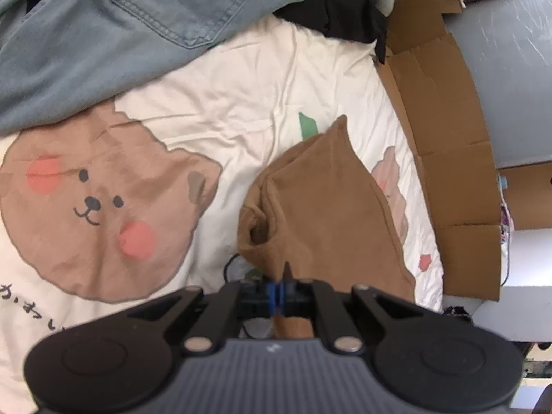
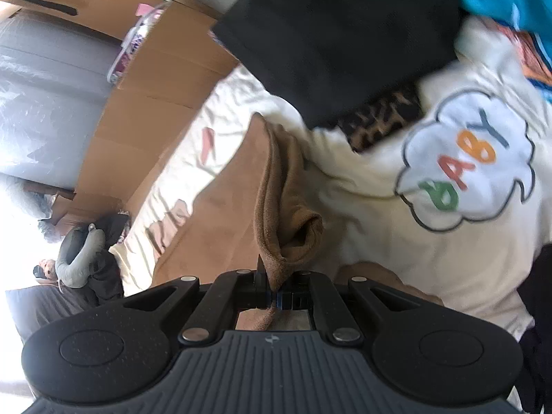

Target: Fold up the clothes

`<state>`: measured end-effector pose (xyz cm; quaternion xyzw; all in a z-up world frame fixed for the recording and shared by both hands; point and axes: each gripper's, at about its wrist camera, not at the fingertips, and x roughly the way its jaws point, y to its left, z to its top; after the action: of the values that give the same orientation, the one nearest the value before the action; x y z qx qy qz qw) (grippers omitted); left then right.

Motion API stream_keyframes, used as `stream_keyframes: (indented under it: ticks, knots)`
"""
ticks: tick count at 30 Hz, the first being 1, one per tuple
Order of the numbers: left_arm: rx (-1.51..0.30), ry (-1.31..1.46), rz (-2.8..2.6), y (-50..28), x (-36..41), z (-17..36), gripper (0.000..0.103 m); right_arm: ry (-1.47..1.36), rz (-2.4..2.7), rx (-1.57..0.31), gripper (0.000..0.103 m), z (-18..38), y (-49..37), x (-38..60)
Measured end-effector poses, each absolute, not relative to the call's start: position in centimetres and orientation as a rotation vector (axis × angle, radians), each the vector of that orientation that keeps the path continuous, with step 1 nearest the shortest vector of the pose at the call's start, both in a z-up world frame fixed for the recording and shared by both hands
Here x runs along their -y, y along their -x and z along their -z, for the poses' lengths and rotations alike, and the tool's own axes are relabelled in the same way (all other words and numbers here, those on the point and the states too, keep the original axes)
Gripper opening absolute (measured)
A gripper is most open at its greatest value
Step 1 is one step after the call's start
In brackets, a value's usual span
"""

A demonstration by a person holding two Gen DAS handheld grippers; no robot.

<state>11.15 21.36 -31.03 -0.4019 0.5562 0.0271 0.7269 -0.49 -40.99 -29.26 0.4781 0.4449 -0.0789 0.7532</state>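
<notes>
A soft brown garment (image 1: 321, 203) hangs bunched from my left gripper (image 1: 280, 295), which is shut on its edge just above the white bedsheet (image 1: 241, 96). In the right wrist view the same brown garment (image 2: 283, 207) runs up from my right gripper (image 2: 276, 296), also shut on a fold of it. The cloth stretches between the two grips, lifted off the bed, with a flat brown panel (image 2: 214, 214) lying lower left.
Blue jeans (image 1: 103, 34) lie across the bed's far left, a black garment (image 1: 341, 7) beyond. Cardboard (image 1: 448, 138) lines the bed's right edge. A black cloth (image 2: 338, 41), leopard-print piece (image 2: 383, 117) and cream "BABY" sweatshirt (image 2: 465, 162) crowd the right view.
</notes>
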Motion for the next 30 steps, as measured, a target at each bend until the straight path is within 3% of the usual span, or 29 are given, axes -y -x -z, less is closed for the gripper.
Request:
stream_keyframes:
  ticks: [30]
  knots:
    - [-1.314, 0.812, -0.147, -8.6, -21.8, 34.8, 0.002, -1.153, 0.244, -1.077, 0.001, 37.0, 5.9, 41.5]
